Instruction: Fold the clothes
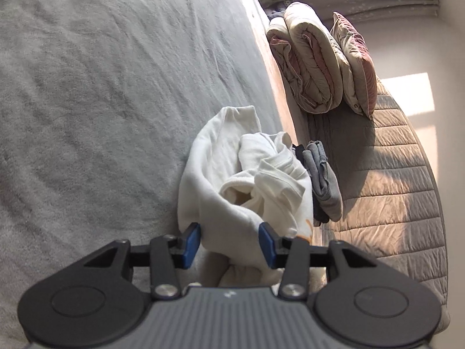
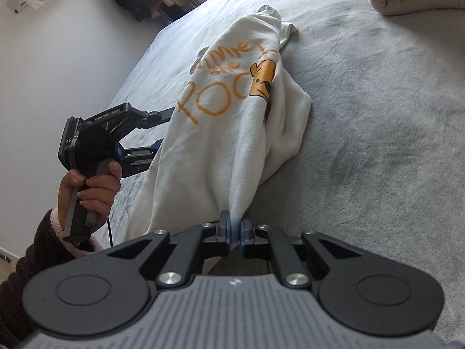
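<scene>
1. A white sweatshirt [image 2: 232, 122] with orange print is seen lying bunched on the grey bed [image 2: 377, 145].
2. A pinch of its fabric is clamped by the right gripper [image 2: 235, 226].
3. Fabric is straddled, unpressed, by the parted left gripper [image 1: 229, 241].
4. Folded grey clothes [image 1: 322, 186] are seen just beside the sweatshirt.

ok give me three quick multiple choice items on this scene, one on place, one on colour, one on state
1. Where does the white sweatshirt lie?
A. grey fleece bed cover
B. wooden floor
C. chair

2. What colour is the lettering on it?
A. blue
B. orange
C. green

3. The right hand-held gripper is
A. wide open
B. out of view
C. shut on the sweatshirt

Answers: 1 A, grey cover spreads under it; 2 B, orange letters show across the fabric; 3 C, its blue pads pinch a fold of white cloth.
</scene>
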The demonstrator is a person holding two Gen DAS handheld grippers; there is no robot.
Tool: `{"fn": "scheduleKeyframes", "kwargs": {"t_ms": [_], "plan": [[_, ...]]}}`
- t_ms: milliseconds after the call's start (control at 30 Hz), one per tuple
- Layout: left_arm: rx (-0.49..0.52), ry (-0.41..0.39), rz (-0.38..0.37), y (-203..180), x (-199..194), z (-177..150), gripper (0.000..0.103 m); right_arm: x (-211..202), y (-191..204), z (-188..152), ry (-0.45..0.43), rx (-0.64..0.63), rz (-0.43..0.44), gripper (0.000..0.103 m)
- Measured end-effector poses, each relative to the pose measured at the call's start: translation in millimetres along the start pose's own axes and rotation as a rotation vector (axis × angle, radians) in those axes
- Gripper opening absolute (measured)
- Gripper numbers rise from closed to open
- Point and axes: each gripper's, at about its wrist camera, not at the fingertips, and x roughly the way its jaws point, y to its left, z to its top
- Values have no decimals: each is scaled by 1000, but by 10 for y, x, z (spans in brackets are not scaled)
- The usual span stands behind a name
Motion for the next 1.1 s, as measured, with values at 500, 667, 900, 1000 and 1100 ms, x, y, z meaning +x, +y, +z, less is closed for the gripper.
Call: {"fn": "scheduleKeyframes", "kwargs": {"t_ms": [500,667,900,1000,1100], "plan": [[152,-157,121,-183,-70,-52,8,29,88,133,-3,18,-2,18],[277,-279,197,-348,-308,43,8,-8,110,274,-60,34,5,39],[367,-391,308,-398,-575,246,8,44,193,456,-117,34,-5,44],[375,-423,336,-383,-681,313,8,53,196,533,-142,22,-19,46],[399,-433,389,-388,-736,356,8,78,200,679,-183,-17,-72,46]]}}
